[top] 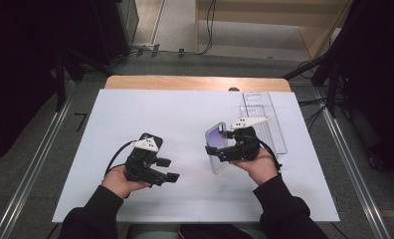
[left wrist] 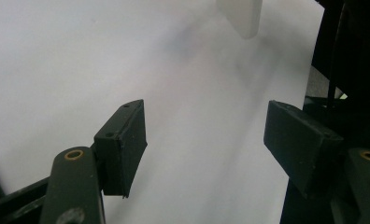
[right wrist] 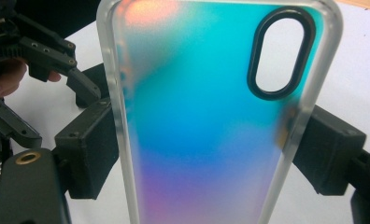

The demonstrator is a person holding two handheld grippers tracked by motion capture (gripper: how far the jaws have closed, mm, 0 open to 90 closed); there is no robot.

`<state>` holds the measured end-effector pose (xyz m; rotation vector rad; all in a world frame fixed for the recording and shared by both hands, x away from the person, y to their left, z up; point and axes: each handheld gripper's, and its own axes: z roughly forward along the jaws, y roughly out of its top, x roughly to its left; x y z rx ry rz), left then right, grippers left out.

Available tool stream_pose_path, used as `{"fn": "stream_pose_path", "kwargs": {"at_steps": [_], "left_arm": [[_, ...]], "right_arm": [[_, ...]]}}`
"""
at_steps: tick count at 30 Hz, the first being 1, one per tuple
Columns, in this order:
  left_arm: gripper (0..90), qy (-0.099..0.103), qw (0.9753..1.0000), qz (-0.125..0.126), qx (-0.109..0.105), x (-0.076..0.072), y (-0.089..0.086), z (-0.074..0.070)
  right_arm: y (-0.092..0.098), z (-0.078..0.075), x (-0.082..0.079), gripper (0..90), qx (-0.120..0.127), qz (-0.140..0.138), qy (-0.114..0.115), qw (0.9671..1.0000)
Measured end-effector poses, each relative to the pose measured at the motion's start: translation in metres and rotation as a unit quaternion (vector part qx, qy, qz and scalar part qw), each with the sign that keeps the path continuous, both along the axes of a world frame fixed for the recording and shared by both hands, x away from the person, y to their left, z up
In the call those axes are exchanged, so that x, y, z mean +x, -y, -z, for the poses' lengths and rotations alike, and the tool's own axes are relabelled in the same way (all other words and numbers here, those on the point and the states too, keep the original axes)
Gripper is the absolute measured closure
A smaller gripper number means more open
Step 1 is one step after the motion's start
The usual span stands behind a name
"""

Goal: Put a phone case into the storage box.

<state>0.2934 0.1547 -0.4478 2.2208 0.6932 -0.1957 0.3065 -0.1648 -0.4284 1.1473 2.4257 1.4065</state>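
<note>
our right hand-held gripper (right wrist: 206, 154) pinches the phone case (right wrist: 206, 116) by its slick edges; we think it may slip. left hand-held gripper (left wrist: 206, 144) spread wide.

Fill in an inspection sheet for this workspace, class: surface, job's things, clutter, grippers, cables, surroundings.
Surface: white sheet over a wooden table.
Job's things: iridescent phone case, held upright off the sheet; clear plastic tray lying at the far right.
Clutter: nothing seen.
Grippers: right gripper shut on the phone case's long edges; left gripper open, holding nothing, above the sheet.
Cables: black cable looping from the left gripper; more cables on the floor.
Surroundings: grey floor, metal rails, dark curtains.
</note>
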Motion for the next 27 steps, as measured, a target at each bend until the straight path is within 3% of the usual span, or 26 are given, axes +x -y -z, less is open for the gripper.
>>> {"fn": "stream_pose_path", "kwargs": {"at_steps": [16,27], "left_arm": [[30.1,-0.006,0.9993,-0.038,0.003,-0.013,-0.027,0.006],[30.1,-0.015,0.9982,-0.058,0.006,-0.015,-0.033,0.008]], "right_arm": [[0.023,-0.016,0.001,15.2,0.018,0.027,0.007,0.9994],[0.046,-0.03,0.003,15.2,0.033,0.062,0.019,0.9973]]}}
